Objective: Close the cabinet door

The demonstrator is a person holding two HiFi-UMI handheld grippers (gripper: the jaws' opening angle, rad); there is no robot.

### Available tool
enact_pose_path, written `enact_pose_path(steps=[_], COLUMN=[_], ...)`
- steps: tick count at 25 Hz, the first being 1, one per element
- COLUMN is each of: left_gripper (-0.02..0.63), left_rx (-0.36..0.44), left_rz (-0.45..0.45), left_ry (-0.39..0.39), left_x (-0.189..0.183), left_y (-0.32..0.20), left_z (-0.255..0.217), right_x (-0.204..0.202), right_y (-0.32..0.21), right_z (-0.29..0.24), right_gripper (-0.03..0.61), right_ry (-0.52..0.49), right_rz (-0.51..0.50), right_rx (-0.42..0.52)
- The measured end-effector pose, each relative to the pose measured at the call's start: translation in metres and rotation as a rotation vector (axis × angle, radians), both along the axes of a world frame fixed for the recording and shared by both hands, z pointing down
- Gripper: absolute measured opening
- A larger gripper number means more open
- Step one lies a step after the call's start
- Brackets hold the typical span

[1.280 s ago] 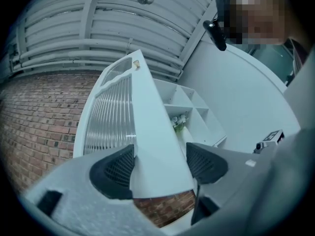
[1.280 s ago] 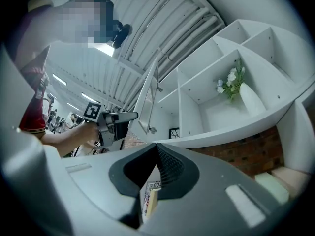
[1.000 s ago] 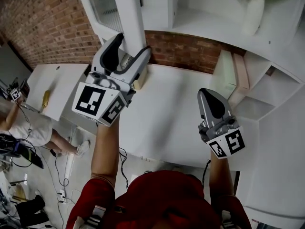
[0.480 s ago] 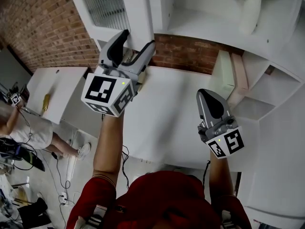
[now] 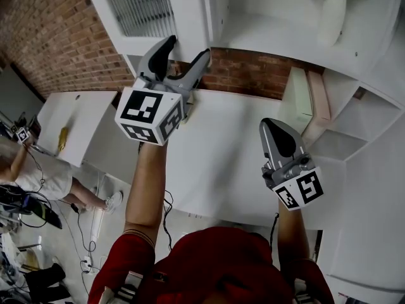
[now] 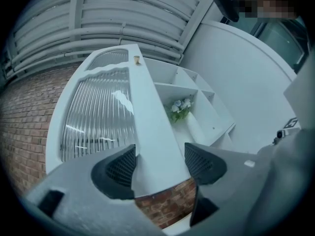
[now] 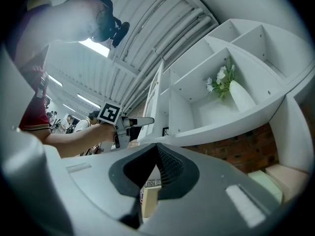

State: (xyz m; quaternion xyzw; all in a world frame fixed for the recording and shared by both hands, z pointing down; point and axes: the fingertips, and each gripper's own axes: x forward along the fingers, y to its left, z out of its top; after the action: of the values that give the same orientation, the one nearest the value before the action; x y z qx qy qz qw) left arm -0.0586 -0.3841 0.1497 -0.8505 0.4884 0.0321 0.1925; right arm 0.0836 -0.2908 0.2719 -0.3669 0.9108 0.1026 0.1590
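The white cabinet door (image 5: 152,11) has a ribbed glass panel and stands partly swung out from the white shelf cabinet (image 5: 266,30). My left gripper (image 5: 185,50) is open, its jaws astride the door's free edge near the bottom corner. In the left gripper view the door's edge (image 6: 152,132) fills the gap between the two pads (image 6: 115,168). My right gripper (image 5: 276,126) is shut on nothing and hovers over the white counter (image 5: 221,157), away from the door. The right gripper view shows the shut right gripper (image 7: 156,154), with the left gripper (image 7: 140,122) at the door beyond.
A white vase of flowers (image 5: 334,14) stands on the open shelf. Pale boxes (image 5: 307,97) lean at the counter's right end. A brick wall (image 5: 50,37) runs behind. Below left are a white table (image 5: 69,119), a seated person (image 5: 38,170) and floor cables.
My left gripper has moved up and to the right with the door's edge between its jaws, and the door has swung toward the cabinet. The right gripper has barely moved.
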Motion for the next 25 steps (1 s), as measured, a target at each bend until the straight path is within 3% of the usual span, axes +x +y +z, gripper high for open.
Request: enact_pose_path(steps=[25], left_gripper=[0.252], left_rx=[0.018], left_rz=[-0.037], left_ry=[0.019], left_x=[0.003], left_y=[-0.045], left_z=[-0.001], right_x=[0.002], right_y=[-0.007], right_z=[0.004], right_gripper=[0.012], right_ry=[0.022], right_rz=[0.041], right_rx=[-0.023])
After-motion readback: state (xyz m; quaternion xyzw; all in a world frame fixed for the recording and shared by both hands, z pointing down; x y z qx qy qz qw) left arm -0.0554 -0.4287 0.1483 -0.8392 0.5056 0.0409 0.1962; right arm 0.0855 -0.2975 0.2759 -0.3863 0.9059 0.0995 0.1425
